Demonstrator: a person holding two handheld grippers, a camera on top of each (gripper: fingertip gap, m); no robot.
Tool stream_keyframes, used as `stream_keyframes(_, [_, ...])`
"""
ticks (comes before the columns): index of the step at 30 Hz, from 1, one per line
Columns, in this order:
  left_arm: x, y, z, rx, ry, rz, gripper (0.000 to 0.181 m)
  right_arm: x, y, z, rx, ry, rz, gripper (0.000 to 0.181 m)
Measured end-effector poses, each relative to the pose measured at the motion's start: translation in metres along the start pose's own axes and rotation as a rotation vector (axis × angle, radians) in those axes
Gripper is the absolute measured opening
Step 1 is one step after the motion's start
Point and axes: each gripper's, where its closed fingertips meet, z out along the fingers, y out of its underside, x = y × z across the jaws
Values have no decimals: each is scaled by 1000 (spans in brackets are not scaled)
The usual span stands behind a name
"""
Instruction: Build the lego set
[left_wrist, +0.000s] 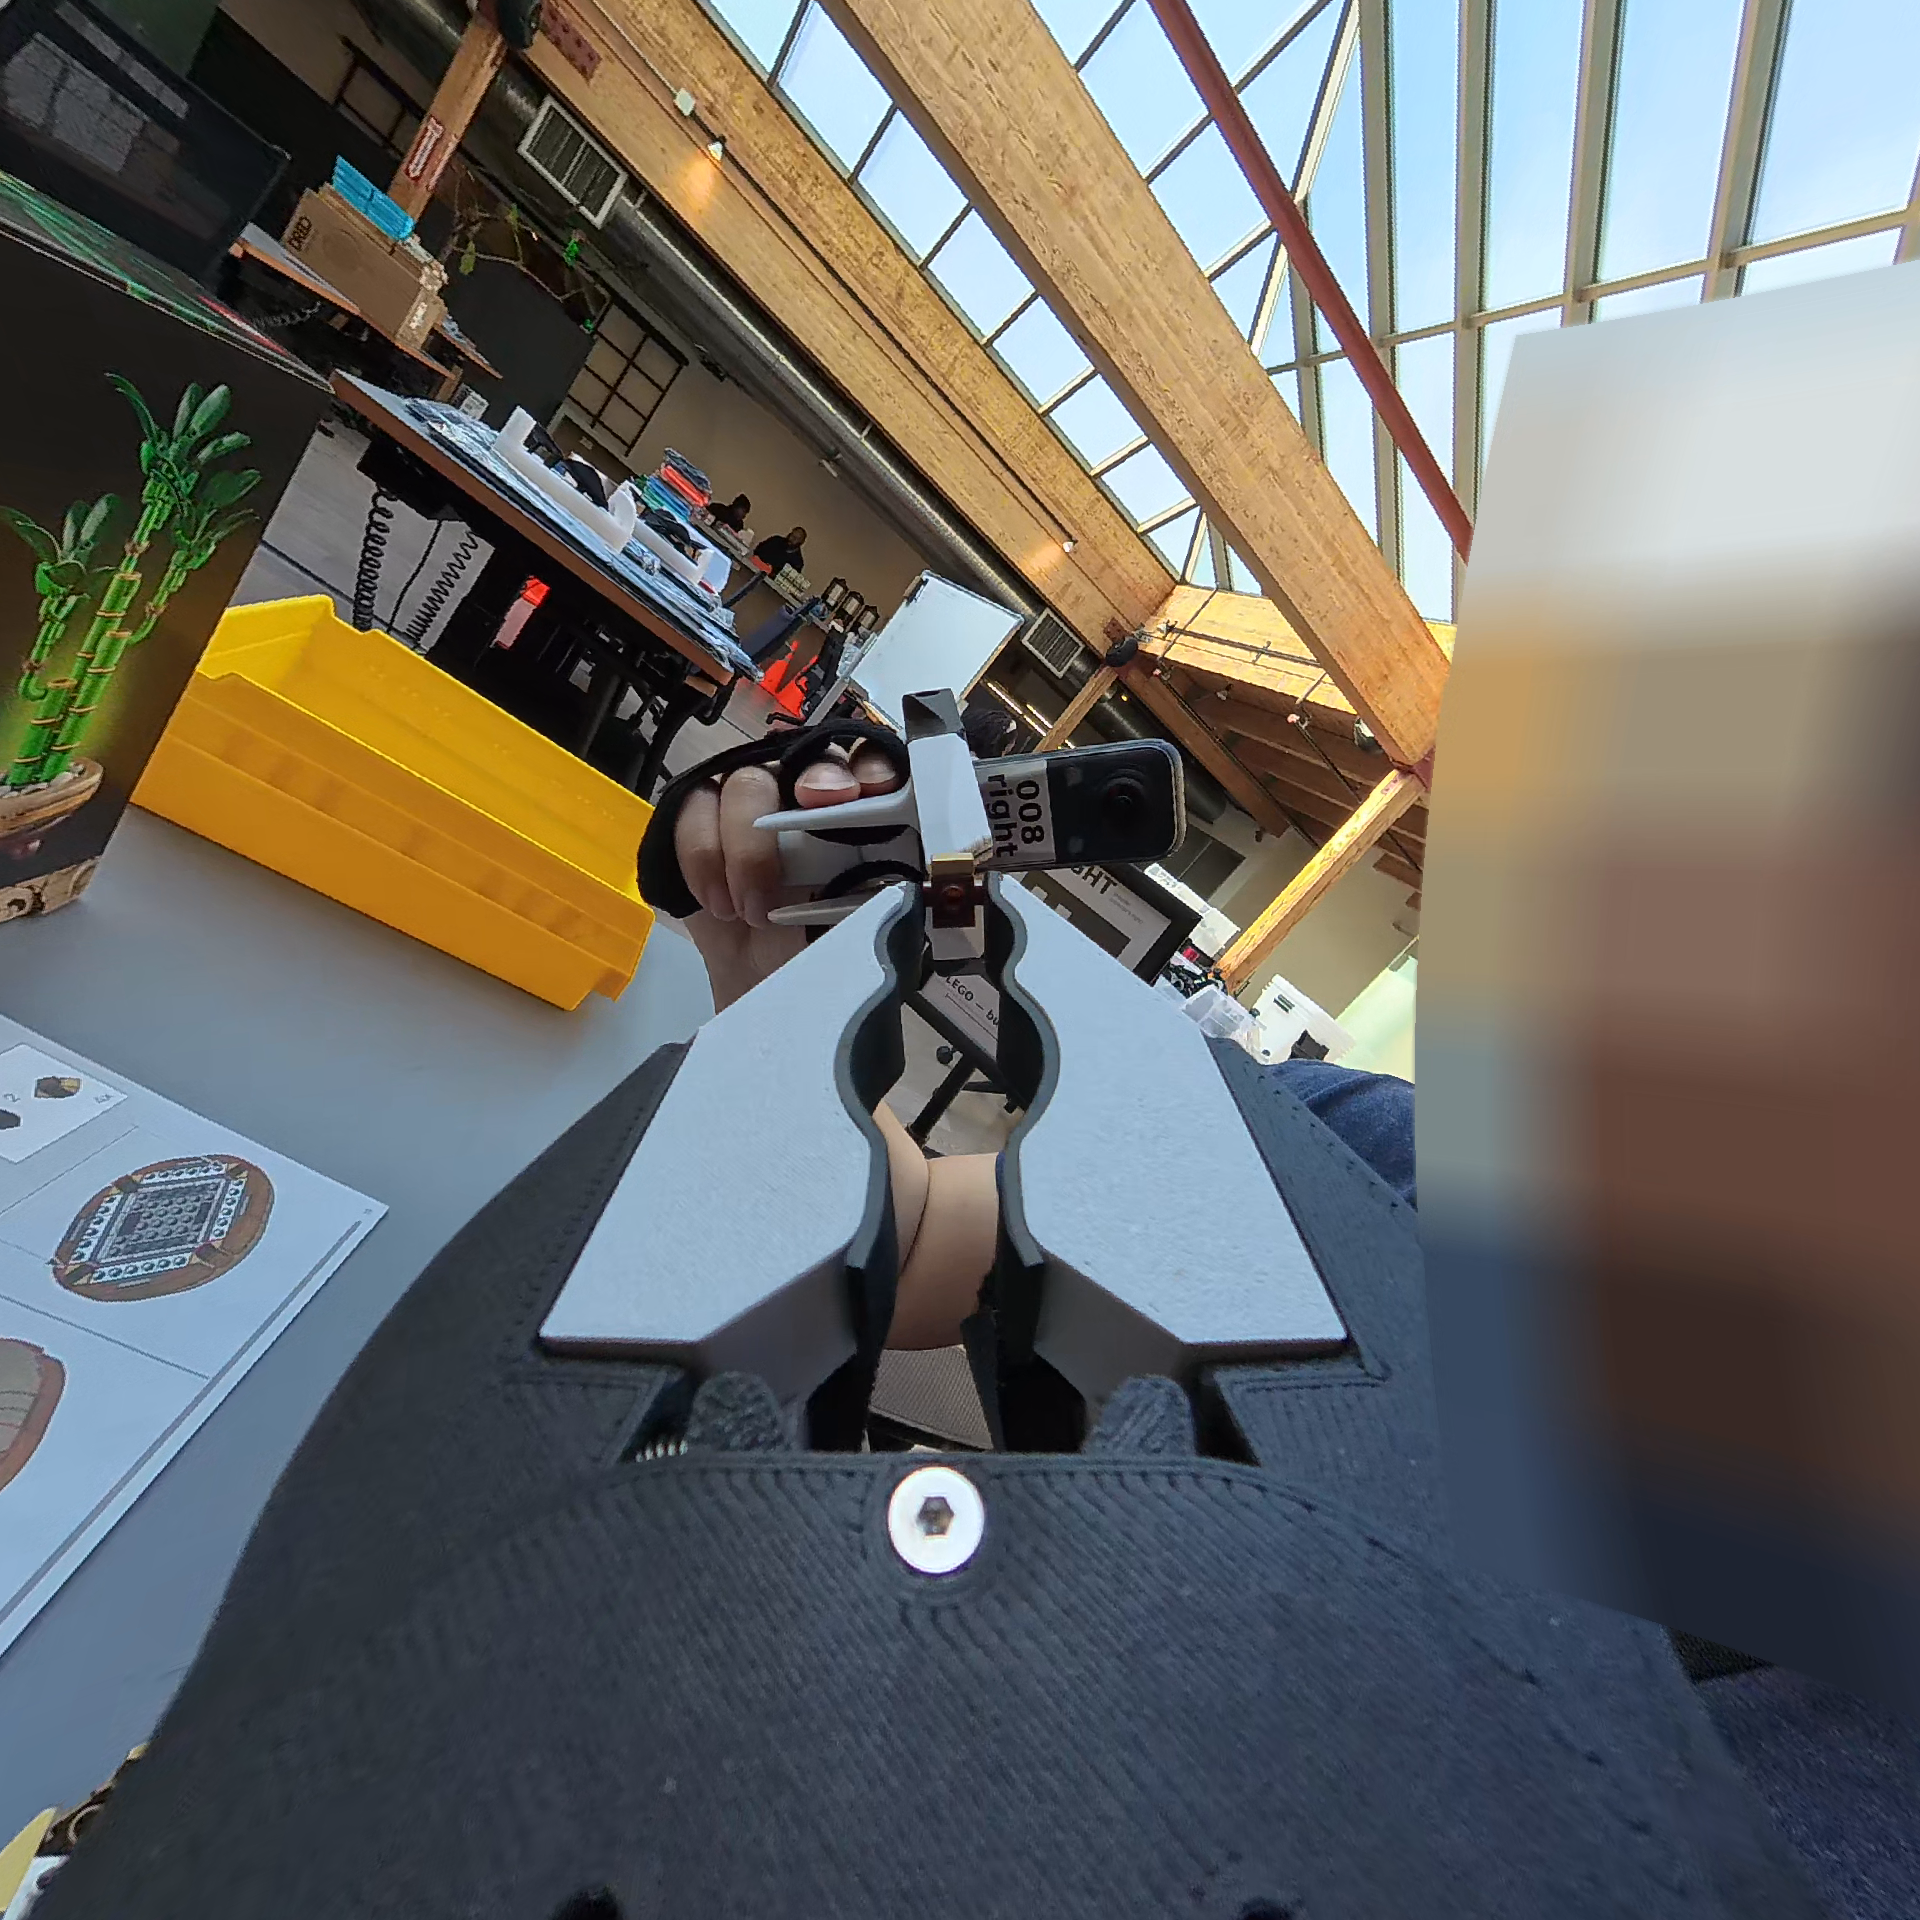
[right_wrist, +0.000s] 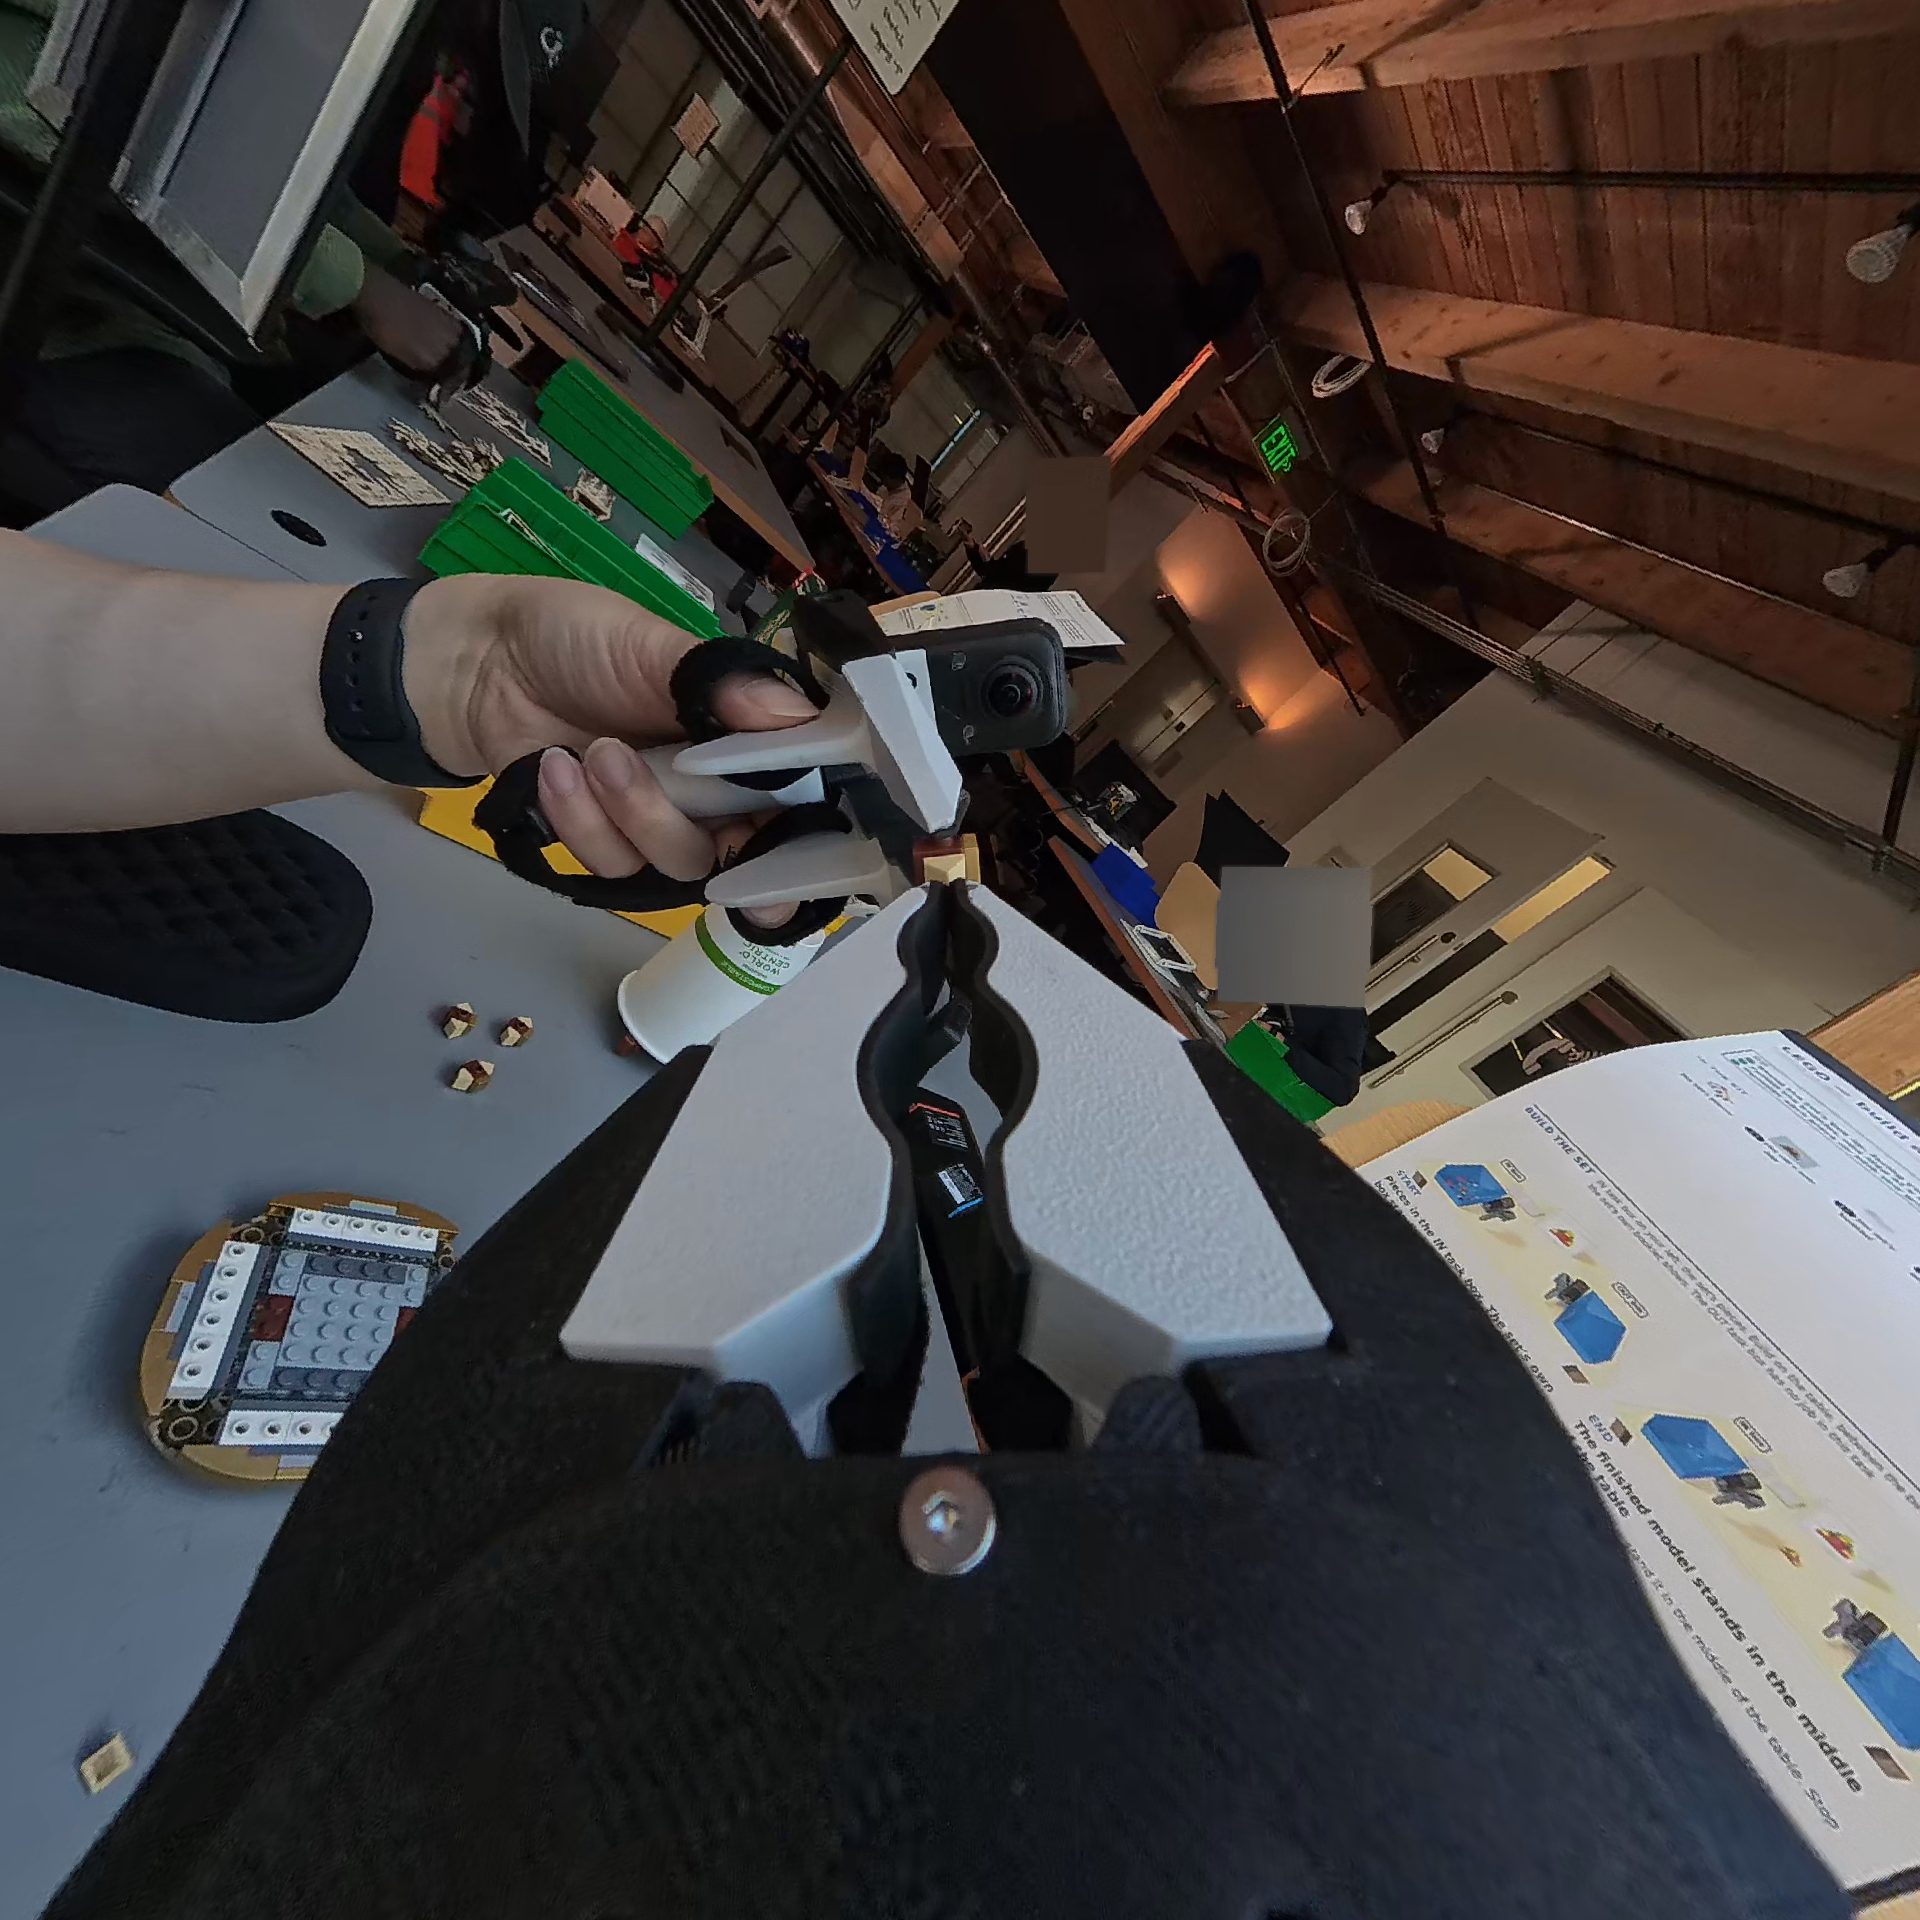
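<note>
Both grippers meet tip to tip above the table (right_wrist: 156, 1091). The left gripper (left_wrist: 951, 881) and the right gripper (right_wrist: 948, 891) are both clenched on one small brown-and-tan brick (right_wrist: 948, 862). The round base (right_wrist: 291, 1335) lies on the table at near left, with three small pieces (right_wrist: 480, 1044) beyond it.

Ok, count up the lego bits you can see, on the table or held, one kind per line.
Round base: 1
Small brown-and-tan pieces on the table: 3
Flat tan piece: 1
Held piece: 1
Total: 6
</note>
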Motion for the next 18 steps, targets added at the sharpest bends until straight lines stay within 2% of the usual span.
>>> stream_keyframes(1, [0, 0, 0, 0, -2, 2, 9, 0, 0, 0, 1, 1, 0, 0])
stream_keyframes(14, [-6, -2, -1, 2, -77, 91, 9, 1, 6, 2, -56, 3, 46, 0])
stream_keyframes(16, [-11, -3, 0, 13, -112, 119, 8, -7, 8, 5, -77, -36, 39, 0])
stream_keyframes(18, [-28, 13, 10, -70, -189, 136, 9, -28, 4, 18, -70, -115, 13, 0])
